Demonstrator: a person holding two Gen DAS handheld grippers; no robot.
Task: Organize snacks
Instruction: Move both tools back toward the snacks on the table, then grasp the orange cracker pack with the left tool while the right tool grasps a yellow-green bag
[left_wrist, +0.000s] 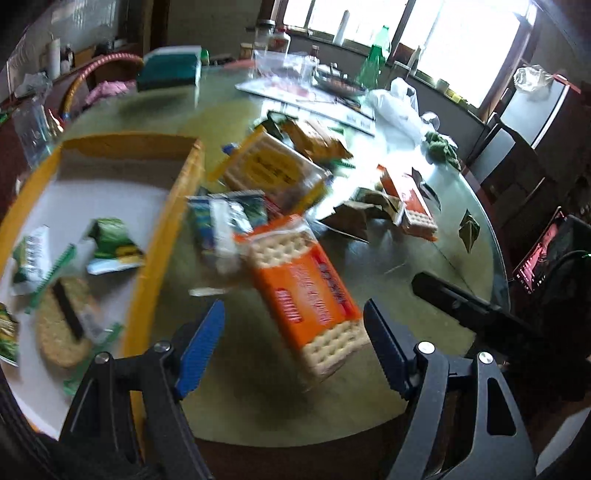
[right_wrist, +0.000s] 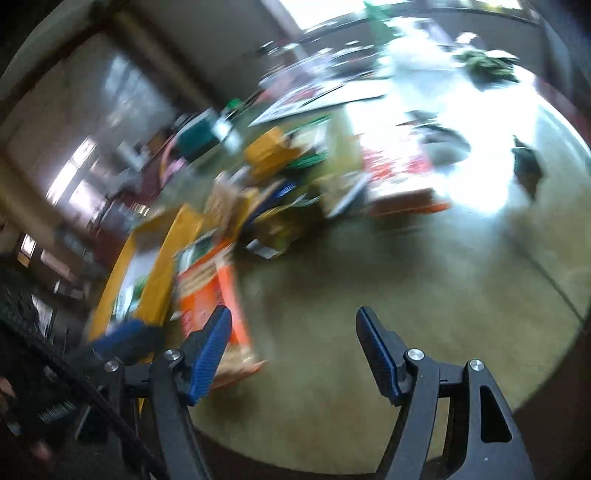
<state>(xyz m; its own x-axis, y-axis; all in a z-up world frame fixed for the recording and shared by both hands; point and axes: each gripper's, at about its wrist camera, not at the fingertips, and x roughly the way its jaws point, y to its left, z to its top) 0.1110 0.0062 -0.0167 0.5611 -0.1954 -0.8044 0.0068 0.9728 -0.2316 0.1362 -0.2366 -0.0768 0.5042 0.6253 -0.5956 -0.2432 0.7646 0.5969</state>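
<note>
Left wrist: tongs (left_wrist: 293, 325) wide, orange cracker pk (left_wrist: 306, 291) between, prob. untouched

Left wrist view: looks steeply down along its tongs (left_wrist: 293, 345), close over the desk (left_wrist: 258, 398). Right wrist view: shallower, blurred, tilted. Both views share the orange cracker pack (left_wrist: 306, 295) and the yellow-rimmed tray (left_wrist: 162, 236).

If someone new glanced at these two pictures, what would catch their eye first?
Probably the orange cracker pack, lying on the table just ahead of the open left hand-held gripper. Next, the yellow-rimmed tray to its left, already holding a few small snacks. Behind them a jumble of other packets covers the table's middle.
</note>
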